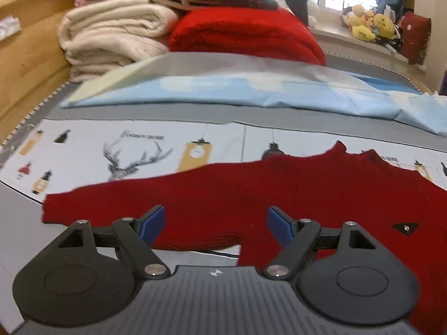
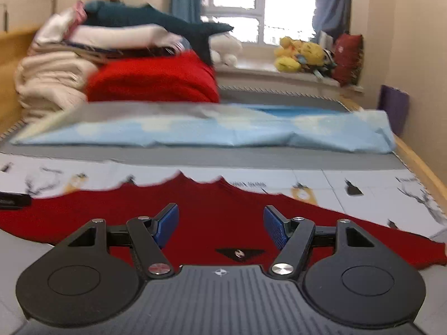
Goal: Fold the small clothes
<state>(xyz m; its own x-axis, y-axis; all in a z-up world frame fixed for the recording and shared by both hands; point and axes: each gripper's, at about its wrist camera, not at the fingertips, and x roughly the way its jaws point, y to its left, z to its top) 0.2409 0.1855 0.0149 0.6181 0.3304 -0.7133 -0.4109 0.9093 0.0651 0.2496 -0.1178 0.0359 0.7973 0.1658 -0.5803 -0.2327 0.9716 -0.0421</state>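
Observation:
A small dark red knit sweater (image 1: pixel 279 195) lies spread flat on a printed white sheet (image 1: pixel 111 150), its left sleeve stretched out to the left and its collar at the far side. A small black triangular badge (image 1: pixel 405 227) sits on its chest. My left gripper (image 1: pixel 215 223) is open and empty, just above the sleeve and armpit area. In the right wrist view the same sweater (image 2: pixel 218 209) fills the foreground with the badge (image 2: pixel 239 252) near the camera. My right gripper (image 2: pixel 220 227) is open and empty above the sweater's chest.
A folded light blue sheet (image 1: pixel 251 95) lies across the bed behind the sweater. A stack of cream blankets (image 1: pixel 111 39) and a bright red blanket (image 1: pixel 245 33) stand at the back. Wooden bed frame (image 1: pixel 28 64) runs on the left. Plush toys (image 2: pixel 301 53) sit on the windowsill.

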